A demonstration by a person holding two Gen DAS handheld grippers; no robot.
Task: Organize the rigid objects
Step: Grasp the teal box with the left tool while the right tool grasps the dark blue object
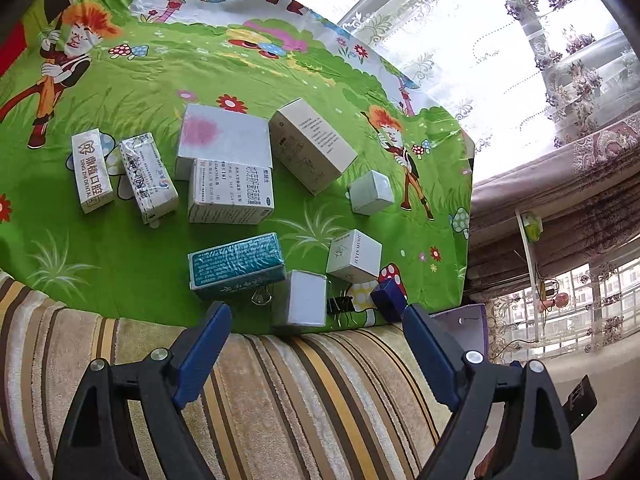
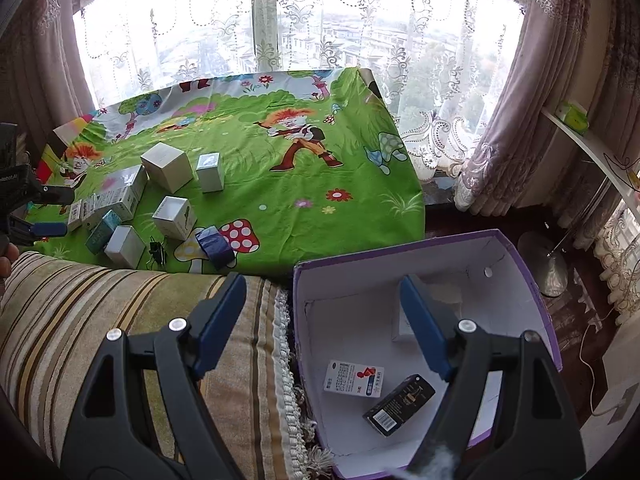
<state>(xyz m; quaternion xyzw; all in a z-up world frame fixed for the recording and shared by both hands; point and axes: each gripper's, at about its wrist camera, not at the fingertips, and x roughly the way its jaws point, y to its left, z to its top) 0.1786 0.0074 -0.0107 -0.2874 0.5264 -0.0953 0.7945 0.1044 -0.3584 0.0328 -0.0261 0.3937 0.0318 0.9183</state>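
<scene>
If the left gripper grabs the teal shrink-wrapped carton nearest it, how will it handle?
The teal shrink-wrapped carton looks glossy, so it may slip between the pads. Its boxy cardboard form suggests it is light, fairly stiff and unlikely to roll. Lying flat, it should slide rather than tip.

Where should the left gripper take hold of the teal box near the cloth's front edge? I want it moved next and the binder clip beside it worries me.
Grip the teal box across its two long side faces, coming down from above. It lies flat, its narrow width probably fits the open left gripper, and this avoids the binder clip at its near edge.

"DING ZHI DENTAL" on white carton (image 1: 91,171), "JUYIN MUSIC" (sideways) on white cube box (image 1: 353,256)
</scene>
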